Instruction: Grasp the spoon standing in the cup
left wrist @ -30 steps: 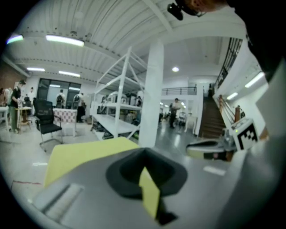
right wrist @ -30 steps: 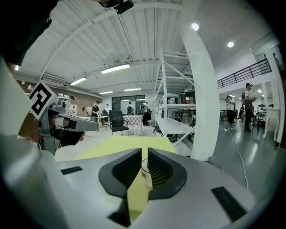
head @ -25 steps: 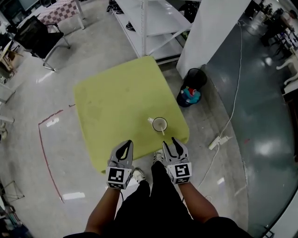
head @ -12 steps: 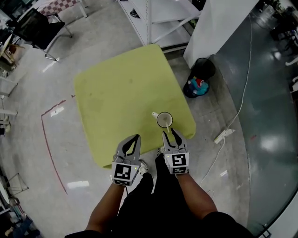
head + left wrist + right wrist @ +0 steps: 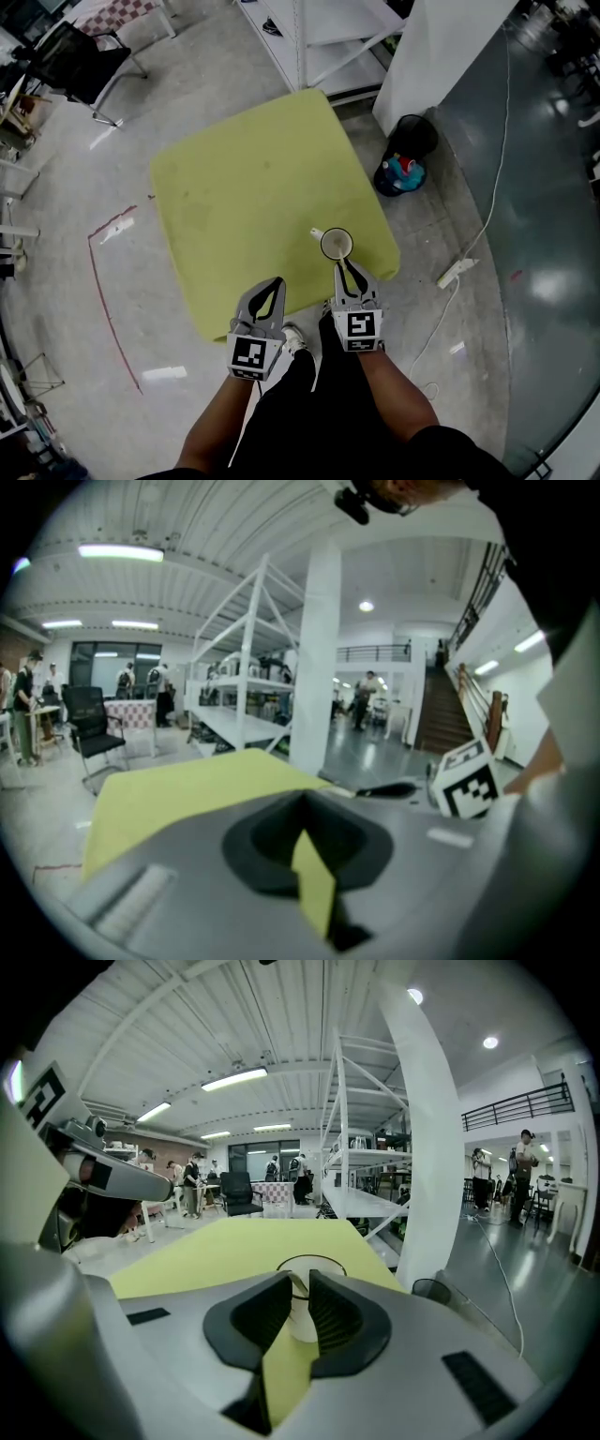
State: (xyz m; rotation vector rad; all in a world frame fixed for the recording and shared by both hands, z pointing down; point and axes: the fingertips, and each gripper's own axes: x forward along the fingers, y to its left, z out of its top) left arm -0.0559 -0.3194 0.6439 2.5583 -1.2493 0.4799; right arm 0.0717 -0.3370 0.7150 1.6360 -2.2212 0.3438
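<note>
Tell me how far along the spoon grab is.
Done: the right gripper is at the cup, lined up on it. In hand: its jaws have just been closing, with the spoon handle between them; whether they pinch it firmly isn't clear. Left: confirm the grip on the handle. The left gripper hangs shut and empty beside it.

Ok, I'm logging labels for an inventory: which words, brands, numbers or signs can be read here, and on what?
No readable text anywhere.
Left cube, right cube: black-and-white square patterns only, no letters.
Cup: no print visible.
Distant shelves: too small to tell.
</note>
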